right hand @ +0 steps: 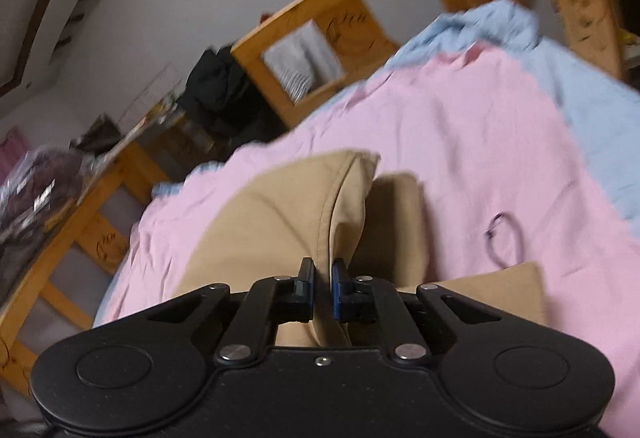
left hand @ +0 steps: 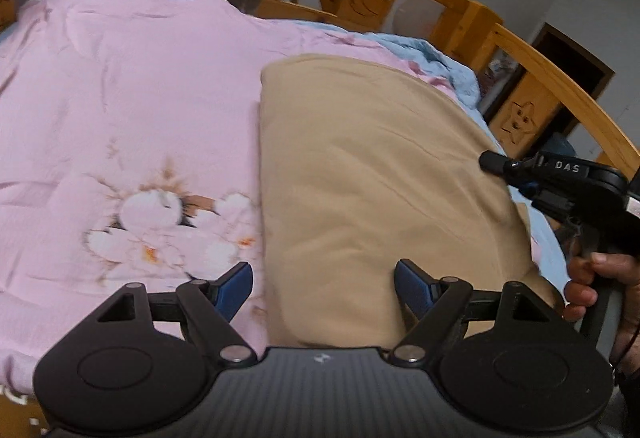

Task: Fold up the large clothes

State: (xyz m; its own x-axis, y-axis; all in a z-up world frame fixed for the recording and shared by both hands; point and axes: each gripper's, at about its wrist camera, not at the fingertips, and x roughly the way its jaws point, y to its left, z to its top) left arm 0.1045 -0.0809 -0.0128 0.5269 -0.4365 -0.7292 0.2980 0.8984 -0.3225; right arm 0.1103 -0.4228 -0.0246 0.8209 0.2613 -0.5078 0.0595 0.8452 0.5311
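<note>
Pinching a lifted edge of the tan garment (right hand: 280, 222), the right gripper (right hand: 321, 290) is clamped tight on the cloth, while the left gripper (left hand: 324, 288) is hovering wide open, holding nothing, over the part lying on the pink bedspread (left hand: 120, 98). I'd be carrying that edge across evenly and keeping it taut.

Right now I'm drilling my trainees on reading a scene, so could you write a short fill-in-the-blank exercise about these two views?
1. The right claw is shut on the ____ garment.
2. The left claw is ____ and holds nothing.
3. The garment lies on a ____ quilt printed with flowers.
4. The wooden bed rail bears a carved moon and a carved ____.

Missing words: tan; open; pink; star
</note>
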